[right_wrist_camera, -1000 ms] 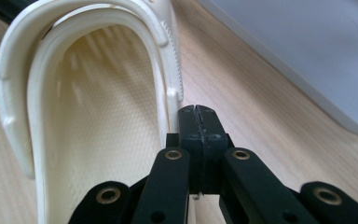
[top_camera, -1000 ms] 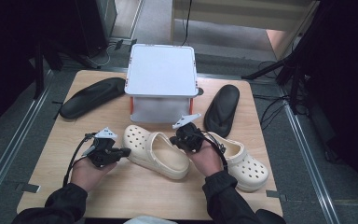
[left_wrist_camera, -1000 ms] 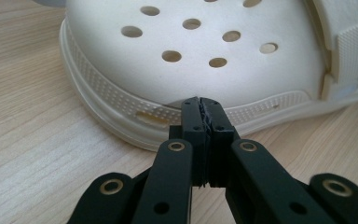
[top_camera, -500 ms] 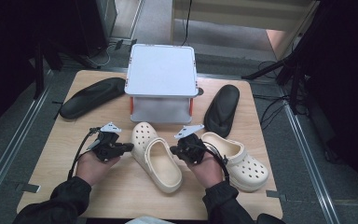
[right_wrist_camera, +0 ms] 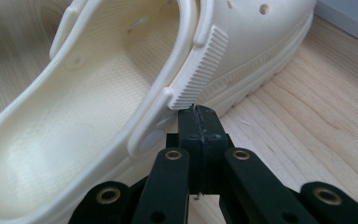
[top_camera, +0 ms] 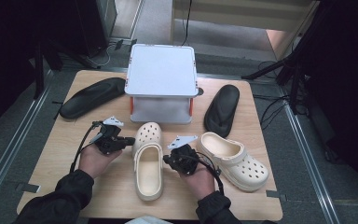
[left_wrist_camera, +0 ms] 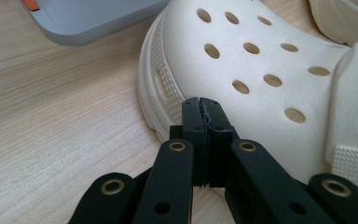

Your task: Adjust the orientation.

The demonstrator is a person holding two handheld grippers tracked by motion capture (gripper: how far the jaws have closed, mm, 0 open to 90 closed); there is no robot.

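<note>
High view: closed left gripper (top_camera: 129,140) and right gripper (top_camera: 167,160) flank the clog (top_camera: 148,161), toe facing the rack (top_camera: 161,84), not yet shelved.

A grey stand (top_camera: 161,70) sits at the back middle of the wooden counter (top_camera: 65,149) — a flat square top over a lower shelf, with orange pieces at its front posts. A black shoe (top_camera: 91,96) lies to its left, angled toward the far left corner. Another black shoe (top_camera: 222,108) lies to its right. A second cream clog (top_camera: 235,159) rests near the counter's right front — toe with holes pointing to the front right. Cables trail over the grey floor (top_camera: 303,154) beyond the right edge.
</note>
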